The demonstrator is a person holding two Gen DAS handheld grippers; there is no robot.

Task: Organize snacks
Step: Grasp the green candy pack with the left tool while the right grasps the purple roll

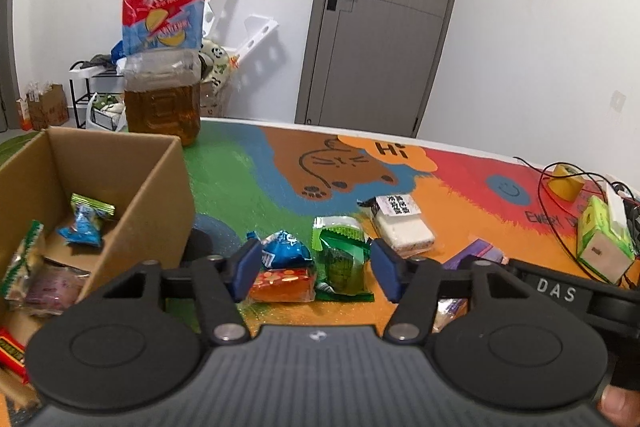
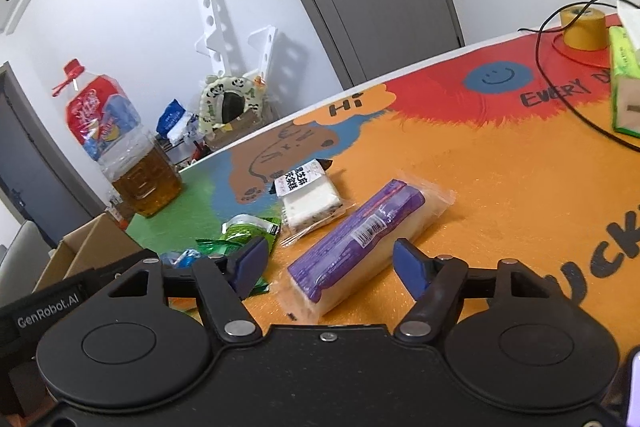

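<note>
My left gripper (image 1: 316,269) is open over three small snacks lying side by side on the colourful table mat: a blue packet (image 1: 286,251), an orange one (image 1: 282,285) and a green one (image 1: 342,259). Its blue pads flank them closely. To its left stands a divided cardboard box (image 1: 160,163) holding several snacks, among them a blue packet (image 1: 86,223). My right gripper (image 2: 331,265) is open around the near end of a long purple packet (image 2: 360,235), with its pads clear of the packet. A white cake pack (image 2: 310,195) lies just beyond.
A large tea bottle (image 1: 162,67) stands at the table's far edge behind the box. At the right are a green tissue box (image 2: 624,87), a yellow tape roll (image 2: 584,27) and a black cable (image 1: 548,195). A door and clutter lie beyond.
</note>
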